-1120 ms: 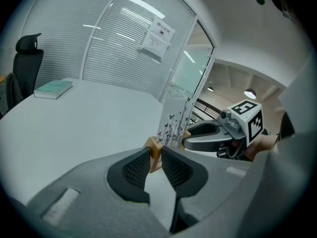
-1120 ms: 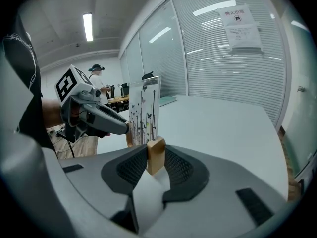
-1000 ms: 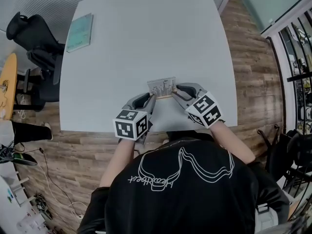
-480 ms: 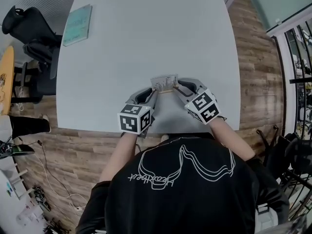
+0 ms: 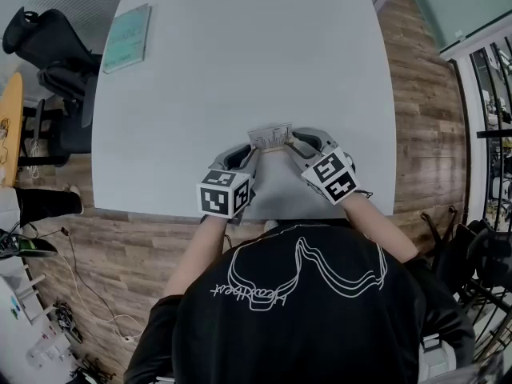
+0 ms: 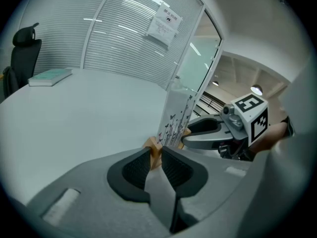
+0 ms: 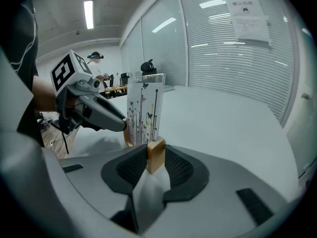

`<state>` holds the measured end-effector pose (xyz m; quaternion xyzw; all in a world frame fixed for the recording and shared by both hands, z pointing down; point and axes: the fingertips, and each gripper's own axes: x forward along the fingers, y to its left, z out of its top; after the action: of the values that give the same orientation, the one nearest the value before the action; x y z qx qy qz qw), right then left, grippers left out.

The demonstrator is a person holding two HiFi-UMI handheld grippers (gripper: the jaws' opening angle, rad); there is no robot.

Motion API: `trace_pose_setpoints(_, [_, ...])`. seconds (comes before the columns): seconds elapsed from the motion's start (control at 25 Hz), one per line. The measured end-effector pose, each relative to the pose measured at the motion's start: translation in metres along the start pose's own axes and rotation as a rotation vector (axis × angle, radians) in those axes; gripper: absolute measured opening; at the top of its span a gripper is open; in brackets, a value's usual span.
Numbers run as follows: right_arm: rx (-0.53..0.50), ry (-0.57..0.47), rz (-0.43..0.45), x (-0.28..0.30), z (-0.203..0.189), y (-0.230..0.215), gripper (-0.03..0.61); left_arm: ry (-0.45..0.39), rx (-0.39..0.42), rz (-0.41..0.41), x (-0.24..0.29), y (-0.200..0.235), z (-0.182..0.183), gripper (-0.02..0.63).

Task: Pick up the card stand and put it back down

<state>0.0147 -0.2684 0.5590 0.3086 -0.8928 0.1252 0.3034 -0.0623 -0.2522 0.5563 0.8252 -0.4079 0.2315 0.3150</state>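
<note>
**Both grippers clamped on the card stand [image 5: 270,138], low over the near part of the table [image 5: 240,54].**

My left gripper [image 6: 154,157] pinches the left end of the stand's wooden base and my right gripper [image 7: 156,157] pinches the right end. The base runs left to right between them, card upright, with neither hand nearer. I cannot tell whether the base touches the table. The near edge lies just behind my grippers, so I judge the set-down belongs here or farther in. Bare top lies far and to both sides, and the teal book [image 5: 126,38] sits well apart at far left.
</note>
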Motion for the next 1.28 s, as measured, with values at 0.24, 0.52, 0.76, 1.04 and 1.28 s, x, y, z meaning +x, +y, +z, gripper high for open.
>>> trace_pose_setpoints(0.24, [0.011,-0.008,0.002,0.002,0.0,0.001,0.129,-0.012,0.001,0.008,-0.001,0.003,0.0,0.077])
trace_pose_setpoints(0.52, [0.052,-0.055,-0.01,-0.015,0.002,0.003,0.158,-0.039,-0.029,0.026,-0.012,0.0,0.001,0.098])
trace_pose_setpoints(0.76, [0.141,-0.152,-0.02,-0.054,0.022,0.009,0.144,-0.113,-0.114,-0.022,-0.047,-0.017,0.007,0.114])
trace_pose_setpoints(1.04, [0.272,-0.306,0.097,-0.106,0.058,0.058,0.099,-0.217,-0.082,-0.085,-0.106,-0.056,0.019,0.112])
trace_pose_setpoints(1.28, [0.274,-0.397,0.166,-0.146,0.076,0.104,0.021,-0.321,-0.085,-0.2,-0.161,-0.096,0.024,0.092])
